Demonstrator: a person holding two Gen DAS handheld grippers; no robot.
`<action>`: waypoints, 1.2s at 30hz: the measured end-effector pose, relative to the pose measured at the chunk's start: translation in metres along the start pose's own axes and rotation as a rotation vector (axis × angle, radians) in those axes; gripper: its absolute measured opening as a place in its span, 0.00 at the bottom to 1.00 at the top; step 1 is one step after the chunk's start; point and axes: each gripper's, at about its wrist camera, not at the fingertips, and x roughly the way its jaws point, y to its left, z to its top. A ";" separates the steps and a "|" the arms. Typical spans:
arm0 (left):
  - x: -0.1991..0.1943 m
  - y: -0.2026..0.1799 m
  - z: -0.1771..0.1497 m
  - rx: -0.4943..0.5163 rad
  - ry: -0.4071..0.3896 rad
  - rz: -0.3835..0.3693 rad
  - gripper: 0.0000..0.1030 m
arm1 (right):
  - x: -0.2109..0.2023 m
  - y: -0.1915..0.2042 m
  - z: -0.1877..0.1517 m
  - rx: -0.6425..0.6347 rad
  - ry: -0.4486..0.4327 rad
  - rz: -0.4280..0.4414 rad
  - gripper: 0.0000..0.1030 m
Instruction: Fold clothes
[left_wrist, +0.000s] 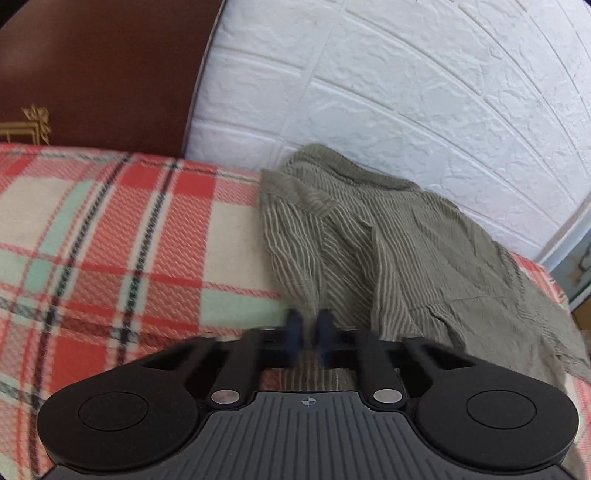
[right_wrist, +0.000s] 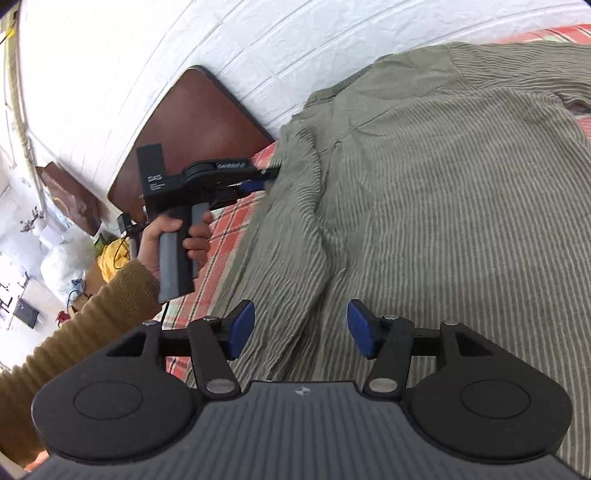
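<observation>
An olive-green striped garment (left_wrist: 388, 236) lies crumpled on a plaid blanket (left_wrist: 110, 236) against the wall. In the left wrist view my left gripper (left_wrist: 309, 328) is shut on the garment's near left edge, with a fold of cloth pinched between its blue pads. The right wrist view shows the same garment (right_wrist: 443, 184) spread wide, and the left gripper (right_wrist: 269, 173) biting its left edge, held by a hand (right_wrist: 173, 240) in a mustard ribbed sleeve. My right gripper (right_wrist: 301, 328) hovers open just over the garment's near part, and nothing sits between its pads.
A white brick-pattern wall (left_wrist: 406, 92) runs close behind the garment. A dark brown headboard (left_wrist: 103, 74) stands at the blanket's left end. In the right wrist view, bags and clutter (right_wrist: 62, 258) lie on the floor beyond the bed's left side.
</observation>
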 end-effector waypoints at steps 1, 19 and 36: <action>-0.002 0.002 -0.001 -0.007 -0.008 -0.006 0.00 | 0.001 -0.001 0.000 0.009 0.001 0.001 0.59; -0.058 0.025 -0.035 -0.144 -0.005 -0.126 0.50 | -0.006 -0.002 -0.004 0.037 0.000 0.019 0.63; -0.090 0.033 -0.067 -0.156 -0.010 -0.087 0.25 | -0.039 0.002 -0.014 0.000 -0.045 -0.036 0.63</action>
